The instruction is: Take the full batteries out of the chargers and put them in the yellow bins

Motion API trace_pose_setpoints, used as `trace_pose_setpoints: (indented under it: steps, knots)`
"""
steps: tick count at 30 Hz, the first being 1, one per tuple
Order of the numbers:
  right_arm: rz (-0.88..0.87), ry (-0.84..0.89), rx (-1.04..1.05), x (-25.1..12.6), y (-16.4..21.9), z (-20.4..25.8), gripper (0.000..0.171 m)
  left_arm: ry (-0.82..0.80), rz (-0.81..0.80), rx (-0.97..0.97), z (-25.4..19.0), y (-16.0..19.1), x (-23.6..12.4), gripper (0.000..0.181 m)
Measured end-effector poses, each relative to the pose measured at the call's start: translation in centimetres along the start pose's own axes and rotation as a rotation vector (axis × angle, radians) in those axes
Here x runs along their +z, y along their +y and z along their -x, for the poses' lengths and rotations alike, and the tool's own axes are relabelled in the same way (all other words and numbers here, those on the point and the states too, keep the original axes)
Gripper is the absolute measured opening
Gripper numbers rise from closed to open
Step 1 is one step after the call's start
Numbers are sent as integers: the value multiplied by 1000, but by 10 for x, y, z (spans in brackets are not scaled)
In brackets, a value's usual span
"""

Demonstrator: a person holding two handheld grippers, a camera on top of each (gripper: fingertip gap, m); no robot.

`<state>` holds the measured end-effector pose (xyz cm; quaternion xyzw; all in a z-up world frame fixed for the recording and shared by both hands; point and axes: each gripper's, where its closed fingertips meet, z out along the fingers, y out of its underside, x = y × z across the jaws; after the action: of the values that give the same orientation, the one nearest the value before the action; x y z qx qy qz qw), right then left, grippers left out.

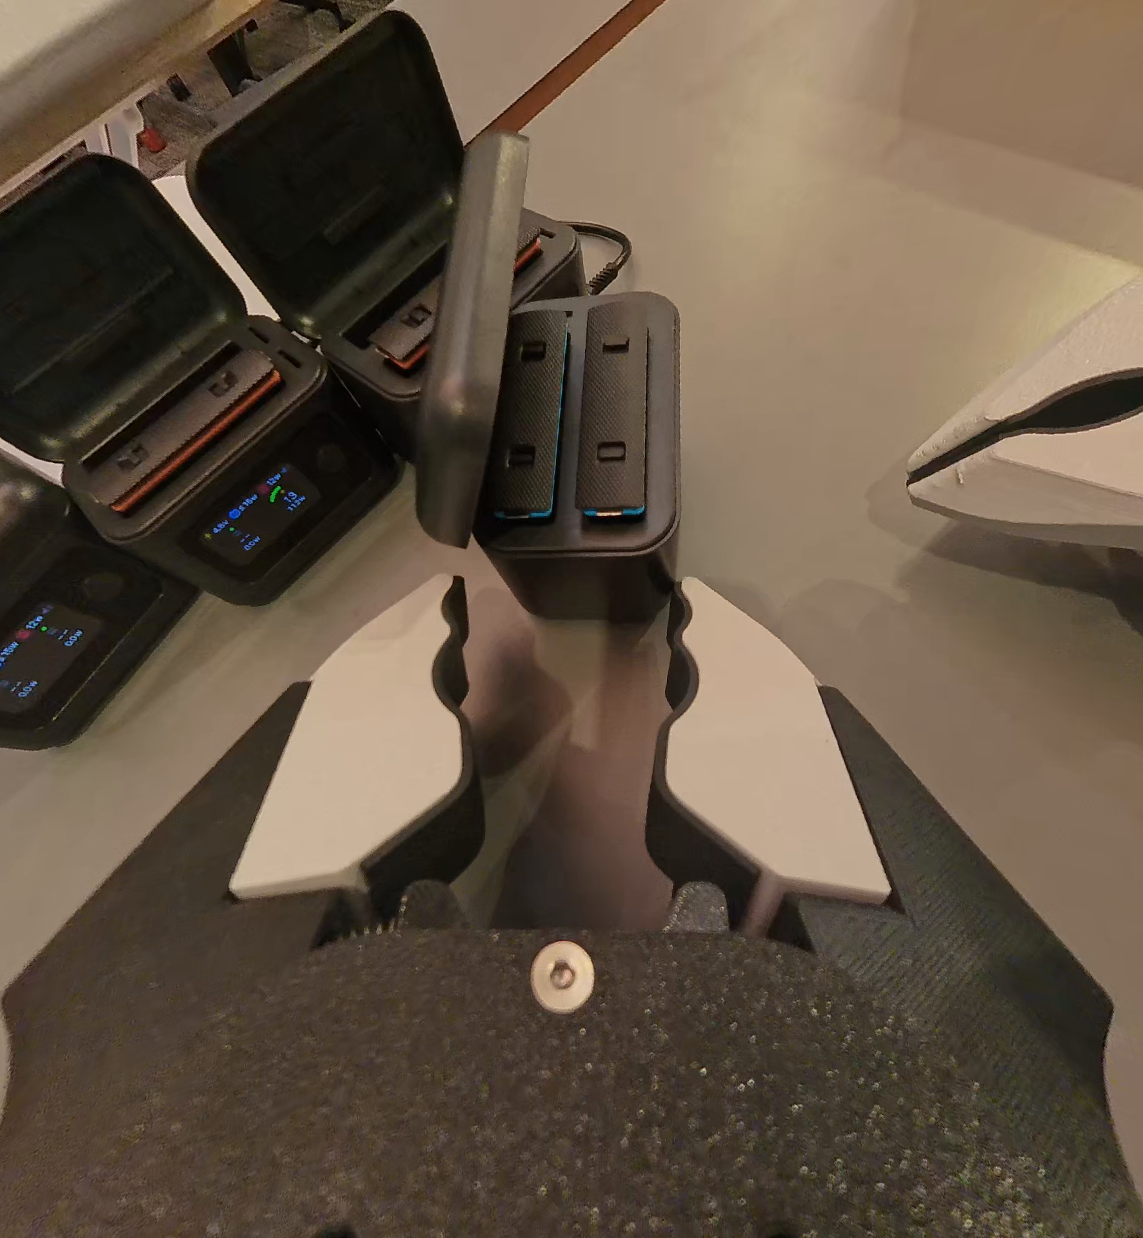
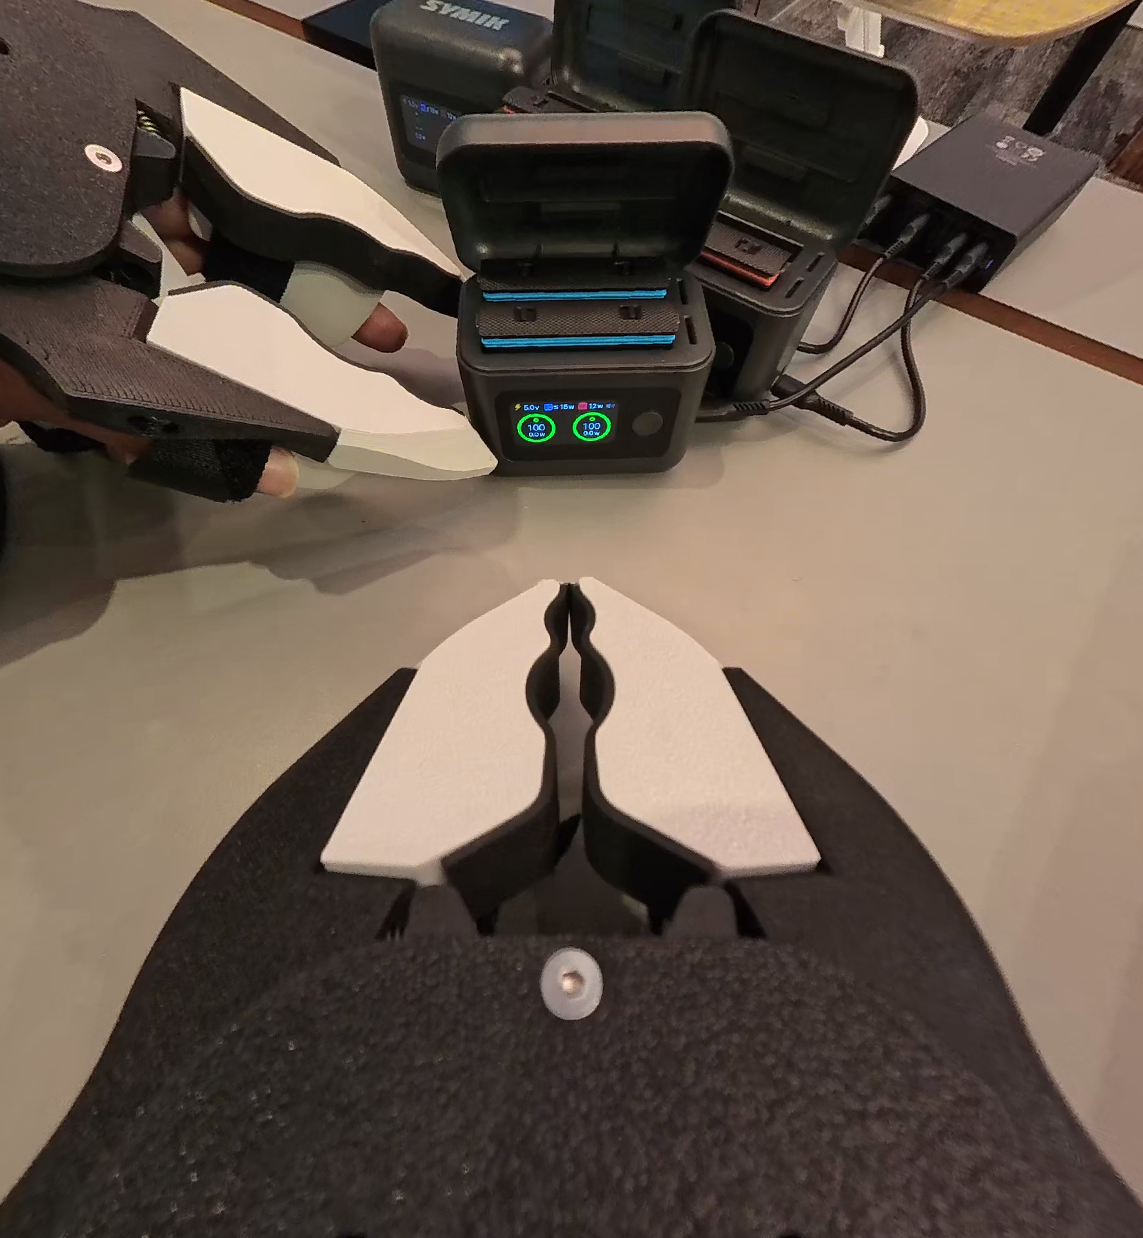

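A black charger (image 1: 589,576) (image 2: 582,375) stands with its lid (image 1: 475,335) (image 2: 582,181) open. Two blue-edged batteries (image 1: 612,408) (image 2: 579,338) sit in its slots. Its screen (image 2: 565,425) shows two green rings. My left gripper (image 1: 569,589) is open and empty, and its fingertips straddle the charger's near side; it also shows in the right wrist view (image 2: 475,368) at the charger's left side. My right gripper (image 2: 569,588) is shut and empty, low over the table in front of the charger; it shows at the right in the left wrist view (image 1: 1058,415).
Three more black chargers (image 1: 220,435) (image 2: 790,221) stand beside and behind it, two open with orange-edged batteries (image 1: 193,449). A black power hub (image 2: 984,187) with cables (image 2: 890,375) lies at the back right. The grey table (image 2: 890,603) stretches in front. It is some 25 centimetres from my left tips to the black power hub (image 2: 984,187).
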<state>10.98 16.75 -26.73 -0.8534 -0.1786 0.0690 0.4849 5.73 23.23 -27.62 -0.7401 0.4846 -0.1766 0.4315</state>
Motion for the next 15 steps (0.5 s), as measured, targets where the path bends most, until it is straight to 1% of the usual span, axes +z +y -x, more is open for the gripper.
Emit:
trace_pose_setpoints:
  steps: [3, 5, 6, 7, 11, 13, 15]
  knots:
    - [-18, -14, -2, -1, -3, 0, 0, 3, 0, 1, -1, 0, 0, 56]
    - [-53, -12, -30, -3, -13, -4, 1, 7, 0, -1, -1, 0, 0, 56]
    - [-72, -26, -45, -3, -20, -5, 6, 15, -2, -2, -2, -1, 0, 58]
    - [-79, -49, -62, -4, -26, -5, 11, 30, -3, -5, -5, -2, 0, 61]
    - [-92, -175, -227, -2, -45, -5, 19, 53, 1, -5, -11, -4, 4, 67]
    - [-68, -235, -300, 1, -52, -10, 22, 42, -4, -19, -10, -7, 6, 67]
    - [-29, -301, -358, 6, -56, -11, 30, 31, -3, -39, -8, -9, 9, 66]
